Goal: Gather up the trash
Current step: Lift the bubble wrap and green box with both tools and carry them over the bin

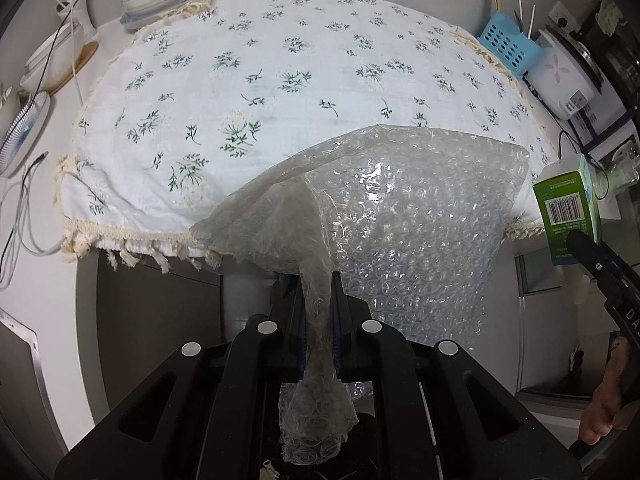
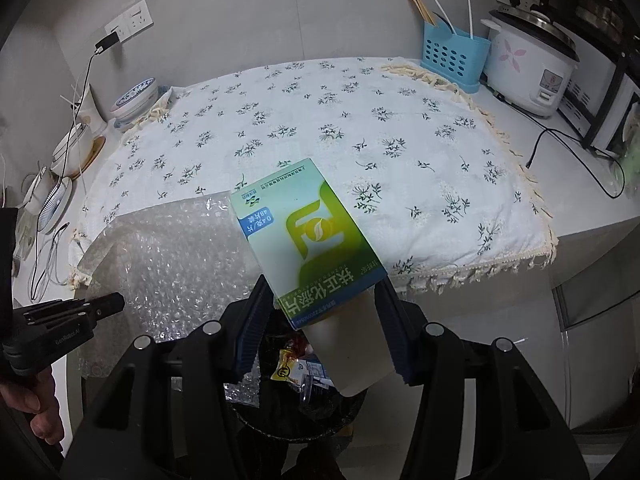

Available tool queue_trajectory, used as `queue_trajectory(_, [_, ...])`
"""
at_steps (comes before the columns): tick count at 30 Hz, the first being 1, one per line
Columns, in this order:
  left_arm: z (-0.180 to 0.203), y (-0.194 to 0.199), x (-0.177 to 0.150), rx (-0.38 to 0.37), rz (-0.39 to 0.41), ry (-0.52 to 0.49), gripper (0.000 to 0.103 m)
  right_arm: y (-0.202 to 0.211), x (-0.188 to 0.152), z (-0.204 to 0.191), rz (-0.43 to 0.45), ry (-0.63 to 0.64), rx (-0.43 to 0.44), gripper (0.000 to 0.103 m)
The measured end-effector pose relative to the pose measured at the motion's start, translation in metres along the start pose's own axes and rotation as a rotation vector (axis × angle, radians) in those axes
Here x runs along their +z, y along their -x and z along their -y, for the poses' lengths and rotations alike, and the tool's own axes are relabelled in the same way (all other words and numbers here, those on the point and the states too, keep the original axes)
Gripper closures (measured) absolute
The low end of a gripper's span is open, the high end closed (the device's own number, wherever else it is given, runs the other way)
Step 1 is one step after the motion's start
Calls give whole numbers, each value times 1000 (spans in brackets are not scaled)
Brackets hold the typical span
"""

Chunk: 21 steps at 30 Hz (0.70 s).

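My left gripper [image 1: 319, 308] is shut on a sheet of clear bubble wrap [image 1: 400, 208], pinching a bunched fold; the sheet hangs in front of the counter's near edge and also shows in the right wrist view [image 2: 168, 256]. My right gripper [image 2: 320, 304] is shut on a green and white medicine box [image 2: 308, 236], held tilted in the air over a black trash bin [image 2: 296, 408] that holds wrappers. The box [image 1: 568, 208] shows at the right edge of the left wrist view. The left gripper [image 2: 108, 306] shows at lower left in the right wrist view.
A floral tablecloth [image 2: 360, 132] covers the counter. Blue-patterned bowls [image 2: 134, 98] and plates stand at back left with cables. A blue utensil holder [image 2: 454, 58] and a white rice cooker [image 2: 528, 68] stand at back right.
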<state>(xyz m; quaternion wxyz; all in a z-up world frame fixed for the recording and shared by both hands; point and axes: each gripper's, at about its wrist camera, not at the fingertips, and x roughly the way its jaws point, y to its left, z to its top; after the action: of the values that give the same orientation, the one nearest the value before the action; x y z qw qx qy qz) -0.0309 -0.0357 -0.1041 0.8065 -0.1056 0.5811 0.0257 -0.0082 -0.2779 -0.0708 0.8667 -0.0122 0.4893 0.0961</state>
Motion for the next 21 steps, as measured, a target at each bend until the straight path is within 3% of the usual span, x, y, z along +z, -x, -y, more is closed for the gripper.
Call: queue_trajectory(21, [-9, -74, -70, 73, -121, 26, 94, -43, -82, 15, -116, -3, 19, 53])
